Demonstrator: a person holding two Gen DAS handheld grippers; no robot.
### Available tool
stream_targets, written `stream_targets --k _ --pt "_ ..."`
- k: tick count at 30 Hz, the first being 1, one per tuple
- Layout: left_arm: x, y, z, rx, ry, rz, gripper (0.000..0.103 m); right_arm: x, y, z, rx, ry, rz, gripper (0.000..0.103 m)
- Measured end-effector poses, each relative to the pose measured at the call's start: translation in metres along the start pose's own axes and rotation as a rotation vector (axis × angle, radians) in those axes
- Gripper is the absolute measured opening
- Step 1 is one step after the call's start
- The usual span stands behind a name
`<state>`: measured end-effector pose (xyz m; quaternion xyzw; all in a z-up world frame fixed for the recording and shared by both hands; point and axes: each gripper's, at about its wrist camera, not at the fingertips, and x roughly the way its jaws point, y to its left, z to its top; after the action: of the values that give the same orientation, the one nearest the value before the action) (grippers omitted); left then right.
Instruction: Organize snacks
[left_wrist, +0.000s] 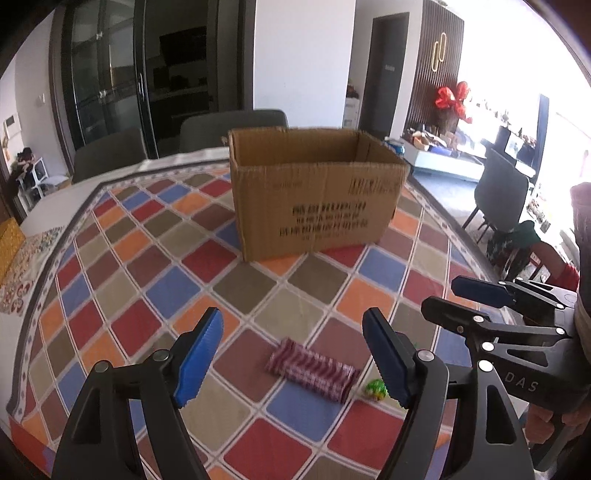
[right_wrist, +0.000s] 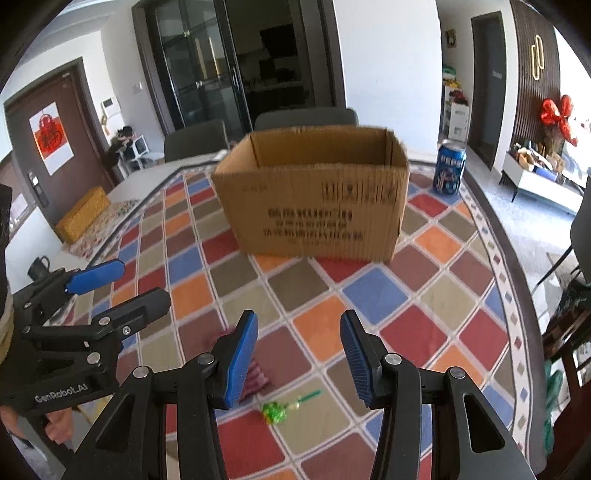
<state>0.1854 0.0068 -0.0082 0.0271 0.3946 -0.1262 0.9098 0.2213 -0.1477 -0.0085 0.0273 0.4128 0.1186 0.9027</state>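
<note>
An open cardboard box (left_wrist: 314, 195) stands on the chequered tablecloth, also in the right wrist view (right_wrist: 314, 199). A maroon striped snack pack (left_wrist: 314, 369) lies on the cloth between the fingers of my open, empty left gripper (left_wrist: 291, 362). A green-wrapped lollipop (left_wrist: 376, 389) lies just right of it. In the right wrist view the lollipop (right_wrist: 275, 411) lies below my open, empty right gripper (right_wrist: 299, 358), and the striped pack (right_wrist: 256, 376) is partly hidden by the left finger. A blue drink can (right_wrist: 450, 168) stands right of the box.
Grey chairs (left_wrist: 207, 133) stand behind the table. A yellow box (right_wrist: 83, 218) lies on the table's left side. The right gripper (left_wrist: 476, 291) shows at the right of the left wrist view; the left gripper (right_wrist: 110, 280) shows at the left of the right wrist view.
</note>
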Motion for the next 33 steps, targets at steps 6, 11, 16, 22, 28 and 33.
stream_targets --k 6,11,16,22,28,33 --pt "0.012 -0.002 -0.025 0.013 0.065 -0.016 0.077 0.013 0.006 -0.03 -0.008 0.105 0.008 0.048" --pt "0.023 0.002 -0.046 -0.01 0.126 -0.021 0.077 0.024 0.006 -0.053 0.0 0.181 0.028 0.048" --pt "0.035 0.008 -0.059 -0.045 0.17 -0.021 0.077 0.039 0.007 -0.066 0.0 0.23 0.053 0.048" --pt "0.047 0.012 -0.066 -0.048 0.188 -0.015 0.077 0.055 0.01 -0.074 0.0 0.265 0.078 0.048" --pt "0.058 0.009 -0.065 0.055 0.185 -0.041 0.077 0.066 0.011 -0.077 0.008 0.279 0.079 0.047" --pt "0.064 0.004 -0.061 0.184 0.176 -0.078 0.088 0.071 0.016 -0.077 -0.005 0.281 0.069 0.043"
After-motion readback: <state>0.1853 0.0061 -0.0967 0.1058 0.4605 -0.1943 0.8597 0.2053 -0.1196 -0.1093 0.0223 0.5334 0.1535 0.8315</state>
